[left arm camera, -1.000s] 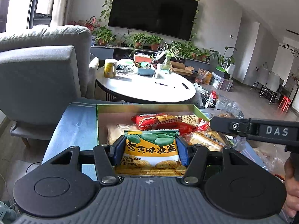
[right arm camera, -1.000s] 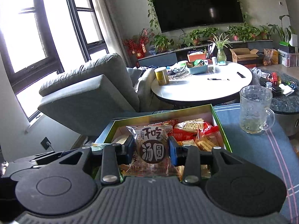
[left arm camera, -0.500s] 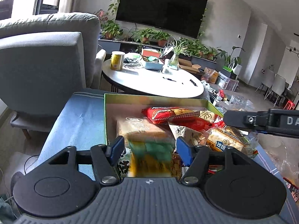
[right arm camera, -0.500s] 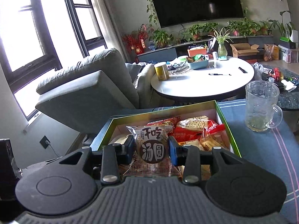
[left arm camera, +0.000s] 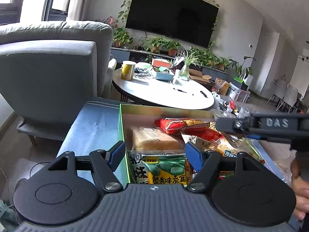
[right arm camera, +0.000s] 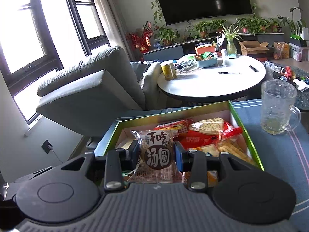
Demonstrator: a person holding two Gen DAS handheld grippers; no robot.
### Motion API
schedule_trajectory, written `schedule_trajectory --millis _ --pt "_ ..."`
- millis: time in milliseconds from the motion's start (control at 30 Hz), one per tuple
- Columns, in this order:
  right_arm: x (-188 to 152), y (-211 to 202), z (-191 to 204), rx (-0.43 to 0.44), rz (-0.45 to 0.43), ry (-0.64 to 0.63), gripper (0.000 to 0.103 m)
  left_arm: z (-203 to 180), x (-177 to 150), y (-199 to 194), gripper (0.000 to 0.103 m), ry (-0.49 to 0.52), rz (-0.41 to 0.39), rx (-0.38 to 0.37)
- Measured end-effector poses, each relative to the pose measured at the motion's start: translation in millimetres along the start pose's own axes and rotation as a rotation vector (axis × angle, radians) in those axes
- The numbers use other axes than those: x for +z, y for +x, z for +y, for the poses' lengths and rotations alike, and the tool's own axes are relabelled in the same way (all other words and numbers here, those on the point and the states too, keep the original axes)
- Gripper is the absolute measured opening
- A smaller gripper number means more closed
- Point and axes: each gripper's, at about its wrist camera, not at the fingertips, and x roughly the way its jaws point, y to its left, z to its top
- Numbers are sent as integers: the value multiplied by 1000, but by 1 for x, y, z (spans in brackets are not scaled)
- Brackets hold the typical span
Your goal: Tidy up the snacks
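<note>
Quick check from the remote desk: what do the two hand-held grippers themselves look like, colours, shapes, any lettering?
Both are matte black: a ribbed body, two round discs, and angled link arms with silver screws. The left hand-held gripper and right hand-held gripper carry blue finger pads. The right one's side shows white letters "DAS". No cables or sleeves are visible.

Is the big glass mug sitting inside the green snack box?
No, the glass mug stands on the blue cloth outside the green snack box, off to its right.

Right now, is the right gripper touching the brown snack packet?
Touching. Right wrist view: right gripper fingers press both sides of the brown snack packet.
</note>
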Motion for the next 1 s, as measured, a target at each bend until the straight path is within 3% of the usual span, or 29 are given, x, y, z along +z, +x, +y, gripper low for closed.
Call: schedule_trajectory --millis 367,1000 --pt "-1 22 14 15 9 25 80 4 -7 -7 66 30 23 4" --pt "-19 -22 -17 -41 -68 99 80 -3 -15 -19 68 12 17 -21"
